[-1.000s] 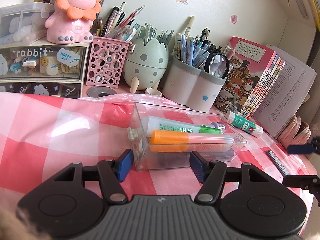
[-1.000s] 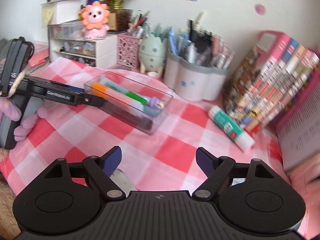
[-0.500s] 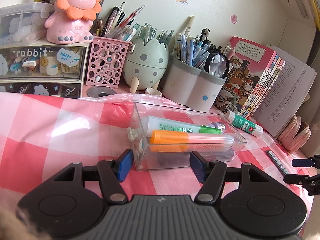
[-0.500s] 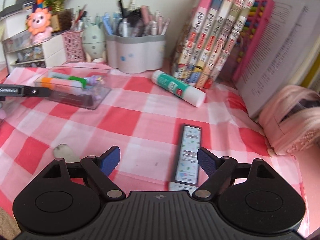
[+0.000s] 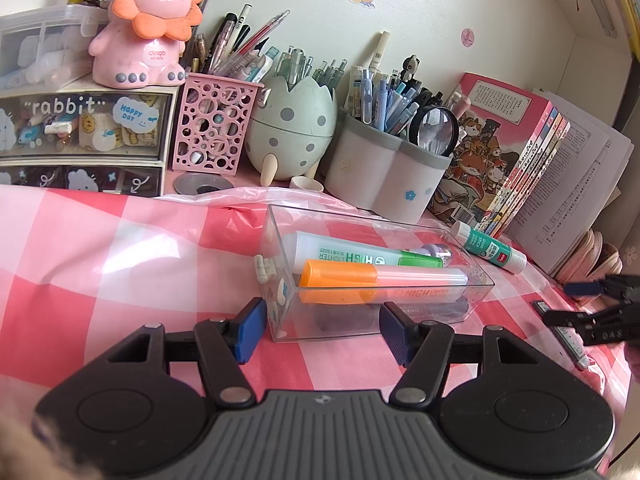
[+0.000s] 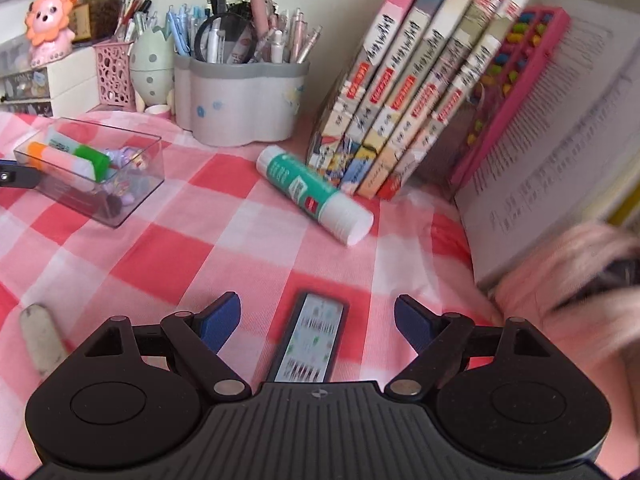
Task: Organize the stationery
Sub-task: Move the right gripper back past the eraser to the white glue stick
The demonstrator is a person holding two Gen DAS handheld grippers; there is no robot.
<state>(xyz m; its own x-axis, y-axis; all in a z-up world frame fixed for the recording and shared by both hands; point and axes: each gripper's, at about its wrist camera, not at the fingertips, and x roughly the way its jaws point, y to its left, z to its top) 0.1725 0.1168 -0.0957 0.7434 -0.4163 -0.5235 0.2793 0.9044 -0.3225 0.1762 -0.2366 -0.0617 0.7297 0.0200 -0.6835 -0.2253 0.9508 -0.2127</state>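
Observation:
A clear plastic box (image 5: 400,312) lies on the pink checked cloth and holds an orange highlighter (image 5: 360,280), a green one (image 5: 352,254) and small items. My left gripper (image 5: 322,328) is shut on the box's near end, one blue pad against each side wall. In the right wrist view the box (image 6: 132,184) sits far left. My right gripper (image 6: 316,312) stands open low over a flat black-edged printed strip (image 6: 310,336), which lies between its fingers untouched. A green and white glue stick (image 6: 314,196) lies beyond it by the books. The right gripper (image 5: 592,304) shows at the left wrist view's right edge.
Pen holders line the back wall: a grey one (image 6: 240,100), an egg-shaped one (image 5: 288,128) and a pink lattice one (image 5: 212,124). Leaning books (image 6: 404,100) and a pink bag (image 6: 560,280) close off the right. A drawer unit (image 5: 80,140) stands left. A whitish eraser (image 6: 40,336) lies near left.
My right gripper swung to the right and sank, from facing the clear box to hovering over the printed strip. The left gripper and the box have stayed put.

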